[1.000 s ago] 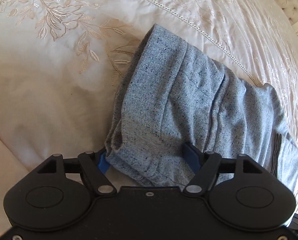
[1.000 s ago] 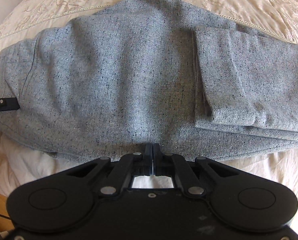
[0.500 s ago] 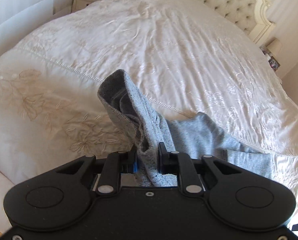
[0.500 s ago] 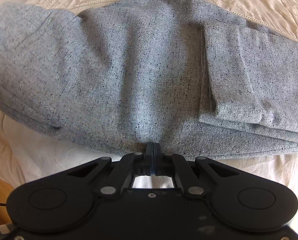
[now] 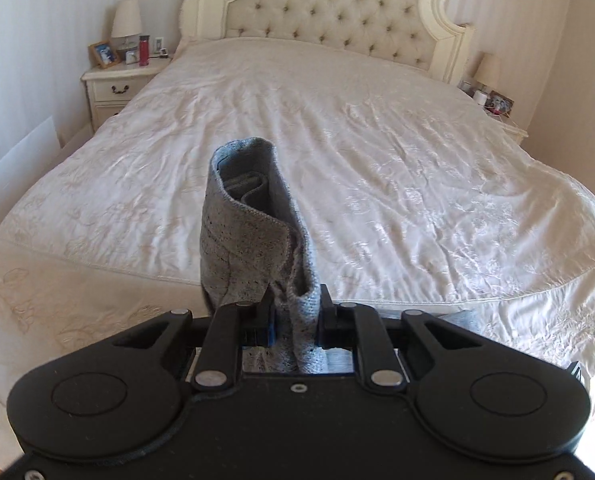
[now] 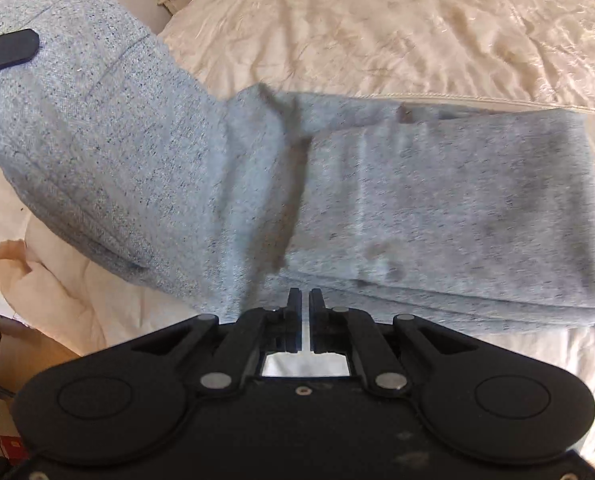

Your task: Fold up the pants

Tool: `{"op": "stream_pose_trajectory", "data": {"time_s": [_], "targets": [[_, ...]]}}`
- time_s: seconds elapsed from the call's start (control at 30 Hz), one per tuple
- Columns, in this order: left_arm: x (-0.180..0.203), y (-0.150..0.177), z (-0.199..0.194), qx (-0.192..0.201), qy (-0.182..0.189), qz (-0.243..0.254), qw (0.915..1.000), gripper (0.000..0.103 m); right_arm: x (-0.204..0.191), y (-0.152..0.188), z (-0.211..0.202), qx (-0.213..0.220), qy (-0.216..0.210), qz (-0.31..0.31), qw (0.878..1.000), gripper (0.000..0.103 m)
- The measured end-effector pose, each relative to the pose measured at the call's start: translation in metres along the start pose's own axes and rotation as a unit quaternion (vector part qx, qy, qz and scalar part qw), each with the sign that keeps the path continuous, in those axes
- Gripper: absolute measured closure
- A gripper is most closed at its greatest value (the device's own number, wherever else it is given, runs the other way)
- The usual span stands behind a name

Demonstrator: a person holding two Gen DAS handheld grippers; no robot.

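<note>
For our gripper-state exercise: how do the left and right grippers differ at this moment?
The left gripper is clamped on a bunch of the grey pants; the right gripper holds nothing. The left's jaws are spread by the cloth; the right's show a narrow gap and are opening. Both are black and face the bed.

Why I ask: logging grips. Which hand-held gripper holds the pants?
The left hand-held gripper: grey pants are pinched between its jaws. The right hand-held gripper is opening its jaws, nothing between them.

You face a wide bed (image 5: 377,152) under a cream embroidered cover, its tufted headboard (image 5: 325,12) against pale striped walls, with a lamp-topped nightstand (image 5: 117,88) on either side, daylight glossing the fabric.
</note>
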State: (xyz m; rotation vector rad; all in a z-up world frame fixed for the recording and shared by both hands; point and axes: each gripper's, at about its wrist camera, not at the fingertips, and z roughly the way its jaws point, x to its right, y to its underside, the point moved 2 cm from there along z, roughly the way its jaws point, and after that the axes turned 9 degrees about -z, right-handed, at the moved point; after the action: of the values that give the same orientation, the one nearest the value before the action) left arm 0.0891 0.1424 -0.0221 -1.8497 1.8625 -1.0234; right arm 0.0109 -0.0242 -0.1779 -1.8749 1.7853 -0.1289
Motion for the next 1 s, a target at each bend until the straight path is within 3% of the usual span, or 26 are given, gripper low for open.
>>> {"op": "stream_pose_trajectory", "data": {"time_s": [0.13, 0.23, 0.33, 0.4, 0.53, 0.67, 0.83, 0.93, 1.0], "targets": [[0.088, 0.017, 0.046, -0.032, 0.030, 0.033, 0.9985, 0.079, 0.059, 0.014, -0.021, 0.002, 0.031, 0.026, 0.999, 0.095], [0.143, 0.043, 0.099, -0.102, 0.055, 0.031, 0.9928, 0.072, 0.101, 0.034, -0.030, -0.017, 0.052, 0.055, 0.997, 0.094], [0.177, 0.069, 0.139, -0.174, 0.072, 0.027, 0.9817, 0.073, 0.128, 0.051, -0.037, -0.030, 0.071, 0.071, 0.995, 0.094], [0.187, 0.077, 0.137, -0.178, 0.076, 0.021, 0.9809, 0.073, 0.146, 0.061, -0.047, -0.030, 0.078, 0.074, 0.994, 0.093], [0.173, 0.072, 0.120, -0.151, 0.051, 0.024, 0.9870, 0.073, 0.165, 0.055, -0.053, -0.010, 0.077, 0.095, 0.992, 0.086], [0.126, 0.069, 0.123, -0.140, -0.033, 0.003, 0.9896, 0.073, 0.169, 0.025, -0.051, 0.026, 0.063, 0.092, 0.993, 0.076], [0.062, 0.093, 0.140, -0.180, -0.116, -0.046, 0.9757, 0.073, 0.167, -0.013, -0.034, 0.043, 0.039, 0.082, 0.995, 0.068], [0.042, 0.123, 0.152, -0.238, -0.131, -0.041, 0.9615, 0.072, 0.165, -0.027, -0.020, 0.036, 0.035, 0.078, 0.996, 0.068], [0.038, 0.136, 0.149, -0.247, -0.127, -0.033, 0.9602, 0.071, 0.163, -0.034, -0.012, 0.027, 0.032, 0.074, 0.996, 0.068]]}}
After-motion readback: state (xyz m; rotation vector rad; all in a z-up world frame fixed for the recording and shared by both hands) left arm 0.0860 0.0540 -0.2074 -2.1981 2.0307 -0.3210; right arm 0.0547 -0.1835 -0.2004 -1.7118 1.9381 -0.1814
